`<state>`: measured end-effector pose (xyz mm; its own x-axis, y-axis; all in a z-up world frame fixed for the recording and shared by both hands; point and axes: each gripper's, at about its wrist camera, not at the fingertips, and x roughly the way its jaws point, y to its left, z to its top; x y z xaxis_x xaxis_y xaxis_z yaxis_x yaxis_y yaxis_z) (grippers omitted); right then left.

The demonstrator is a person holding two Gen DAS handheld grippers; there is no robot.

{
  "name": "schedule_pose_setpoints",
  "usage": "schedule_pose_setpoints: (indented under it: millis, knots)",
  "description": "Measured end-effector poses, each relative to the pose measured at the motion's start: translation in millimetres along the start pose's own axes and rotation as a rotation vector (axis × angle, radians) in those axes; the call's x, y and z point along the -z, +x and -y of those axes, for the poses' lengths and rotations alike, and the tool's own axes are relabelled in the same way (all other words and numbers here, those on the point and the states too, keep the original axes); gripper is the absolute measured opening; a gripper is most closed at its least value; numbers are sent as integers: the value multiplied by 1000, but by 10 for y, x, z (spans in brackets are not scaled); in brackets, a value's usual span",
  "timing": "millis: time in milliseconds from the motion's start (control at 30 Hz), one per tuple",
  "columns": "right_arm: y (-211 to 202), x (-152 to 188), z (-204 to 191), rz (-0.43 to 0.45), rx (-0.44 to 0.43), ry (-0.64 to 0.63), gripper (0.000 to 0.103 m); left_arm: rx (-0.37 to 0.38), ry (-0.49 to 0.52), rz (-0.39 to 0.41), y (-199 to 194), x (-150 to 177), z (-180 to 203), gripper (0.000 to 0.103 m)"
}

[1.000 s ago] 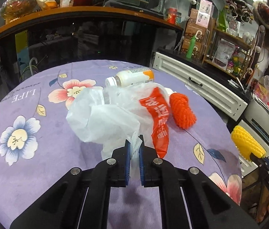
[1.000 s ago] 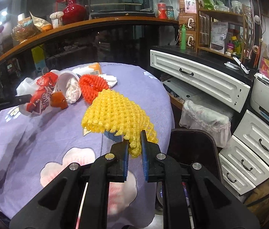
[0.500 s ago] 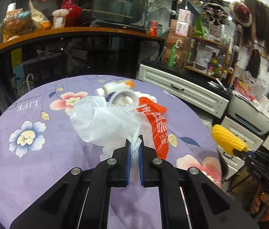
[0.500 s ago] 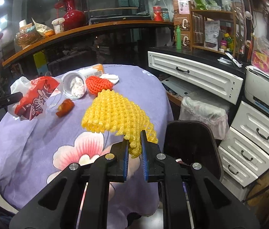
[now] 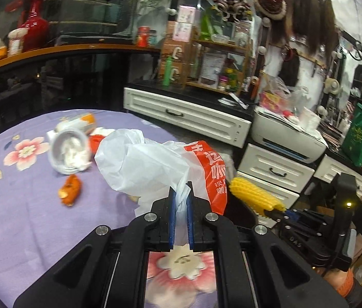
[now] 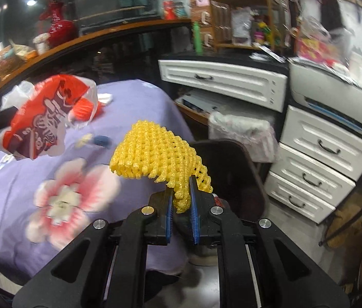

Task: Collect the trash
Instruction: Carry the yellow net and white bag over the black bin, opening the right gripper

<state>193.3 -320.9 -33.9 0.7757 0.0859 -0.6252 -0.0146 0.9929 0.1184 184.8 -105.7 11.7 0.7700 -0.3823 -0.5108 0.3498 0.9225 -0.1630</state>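
surface (image 5: 27,231): round, under a purple flowered cloth, below both my hands.
plastic bag (image 5: 150,164): white with red print, lifted off the cloth, its neck pinched in my left hand-held gripper (image 5: 181,200).
foam net (image 6: 155,154): yellow mesh, clamped by its end in my right hand-held gripper (image 6: 182,195), over the surface's edge.
cup (image 5: 69,151): on its side, tissue inside.
orange scrap (image 5: 70,188): beside the cup.

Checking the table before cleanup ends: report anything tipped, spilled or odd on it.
On the purple tablecloth, a white cup lies tipped on its side, crumpled tissue showing in its mouth. An orange scrap lies loose beside it, and a bottle lies flat behind.
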Motion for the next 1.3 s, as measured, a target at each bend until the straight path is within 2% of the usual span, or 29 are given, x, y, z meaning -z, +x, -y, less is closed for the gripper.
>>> schedule_pose_setpoints:
  millis: [267, 600, 633, 667, 733, 867, 1300]
  knots:
    - [458, 125, 449, -97, 54, 69, 12, 69, 60, -46, 336, 5, 446, 8]
    - [1064, 209, 611, -170, 70, 87, 14, 95, 114, -106, 657, 55, 751, 8]
    - [1130, 222, 634, -180, 69, 91, 24, 97, 117, -111, 684, 55, 761, 8]
    - [1190, 238, 656, -191, 76, 95, 49, 101, 120, -119, 721, 58, 783, 8]
    - [1200, 284, 695, -174, 110, 107, 78, 108, 125, -136, 792, 59, 818, 8]
    - [1132, 347, 775, -164, 128, 133, 78, 116, 146, -164, 943, 63, 915, 8]
    - [458, 772, 1207, -147, 196, 237, 79, 103, 217, -272, 1561, 183, 1276, 8]
